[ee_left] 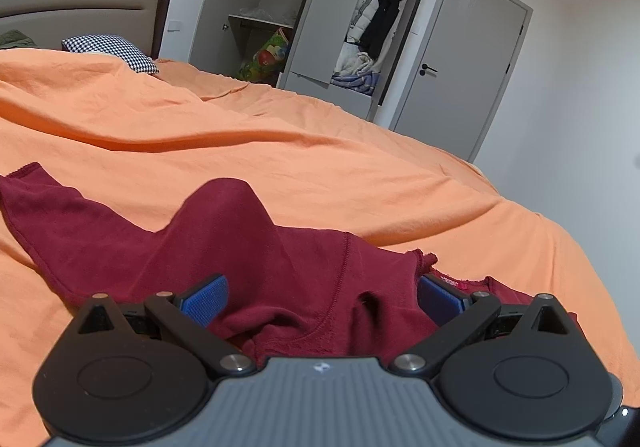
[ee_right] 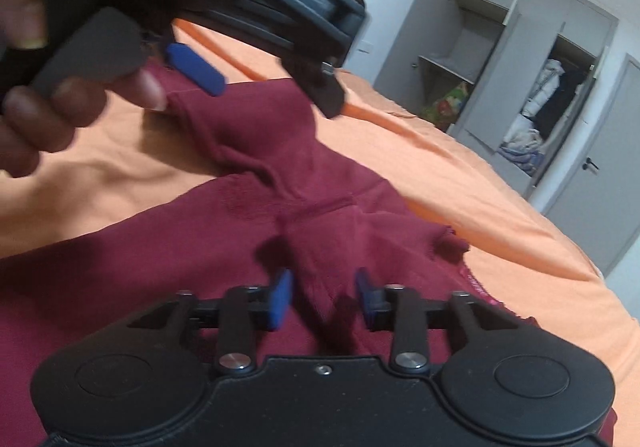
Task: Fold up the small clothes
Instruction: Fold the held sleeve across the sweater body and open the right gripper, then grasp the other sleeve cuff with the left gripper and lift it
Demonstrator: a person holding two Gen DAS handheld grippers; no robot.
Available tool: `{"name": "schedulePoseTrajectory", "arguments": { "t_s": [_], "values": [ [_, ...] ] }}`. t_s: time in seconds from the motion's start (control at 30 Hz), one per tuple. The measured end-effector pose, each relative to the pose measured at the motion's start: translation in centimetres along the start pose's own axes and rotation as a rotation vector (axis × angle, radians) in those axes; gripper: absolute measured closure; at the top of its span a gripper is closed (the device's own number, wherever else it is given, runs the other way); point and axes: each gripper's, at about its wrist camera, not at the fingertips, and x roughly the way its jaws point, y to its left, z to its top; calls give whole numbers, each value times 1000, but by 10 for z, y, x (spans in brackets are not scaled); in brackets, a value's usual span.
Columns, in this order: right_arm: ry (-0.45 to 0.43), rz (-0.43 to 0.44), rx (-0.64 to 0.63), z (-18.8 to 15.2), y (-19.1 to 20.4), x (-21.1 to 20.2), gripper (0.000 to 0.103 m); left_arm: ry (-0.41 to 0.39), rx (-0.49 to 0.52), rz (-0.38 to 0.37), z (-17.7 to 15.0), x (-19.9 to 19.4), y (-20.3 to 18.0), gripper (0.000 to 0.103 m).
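Orange bedspread (ee_left: 280, 151), checked pillow (ee_left: 116, 51), open grey wardrobe (ee_left: 320, 15), perhaps coats inside, closed door (ee_left: 460, 67).

Maroon garment (ee_left: 256, 259) on orange bedspread (ee_left: 280, 151); blue-padded black tongs (ee_left: 324, 299); b/w checked pillow (ee_left: 114, 51).

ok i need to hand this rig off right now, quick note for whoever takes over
Left gripper: open, fingers astride a raised bunch of the dark red garment.
Right gripper: open, a ridge of the same cloth between its fingers, not pinched.
Hand holds the left gripper's handle.
Garment lies rumpled on the orange bedspread, pink label by the neck edge.
Done: no fold visible.
Left: probably flatten it, then fold.
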Motion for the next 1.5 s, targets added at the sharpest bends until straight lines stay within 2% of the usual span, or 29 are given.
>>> {"name": "schedulePoseTrajectory", "arguments": {
  "t_s": [0.07,0.13,0.17,0.23,0.27,0.33,0.43,0.53,0.6,0.7,0.77,0.93,1.03,1.17,1.3,1.4,1.5],
  "values": [
    [-3,11,3,-2,0,-8,49,7,8,-7,-2,4,-3,0],
    [-7,-10,14,-6,-4,-18,35,25,20,-19,-6,12,-7,0],
    [-7,-30,27,-10,-9,-25,31,42,25,-23,-9,17,-9,0],
    [2,-80,75,-20,-25,-42,17,73,29,-28,-14,28,-12,0],
    [8,-110,108,-27,-35,-50,15,86,27,-29,-18,32,-14,0],
    [24,-193,179,-42,-58,-65,3,101,26,-24,-24,39,-19,0],
    [64,-348,285,-66,-95,-78,1,112,44,-4,-33,45,-29,1],
    [108,-482,387,-90,-132,-79,1,135,76,67,-40,54,-38,1],
    [125,-546,447,-103,-153,-73,1,156,81,108,-46,58,-37,1],
    [154,-625,516,-119,-181,-59,1,194,77,126,-56,68,-33,1],
    [185,-661,550,-130,-198,-49,1,186,97,135,-63,69,-34,1],
    [290,-716,571,-155,-219,-25,1,160,147,159,-72,68,-39,1],
    [282,-710,615,-166,-223,-25,1,151,143,150,-74,68,-37,1],
    [275,-711,612,-160,-218,-36,1,158,139,128,-69,61,-34,1],
    [248,-657,561,-147,-196,-60,1,153,106,86,-61,40,-27,0],
    [235,-597,521,-135,-177,-77,1,112,68,36,-53,16,-12,0],
    [216,-539,494,-121,-153,-94,1,70,26,44,-42,-6,10,0]
  ]
}}
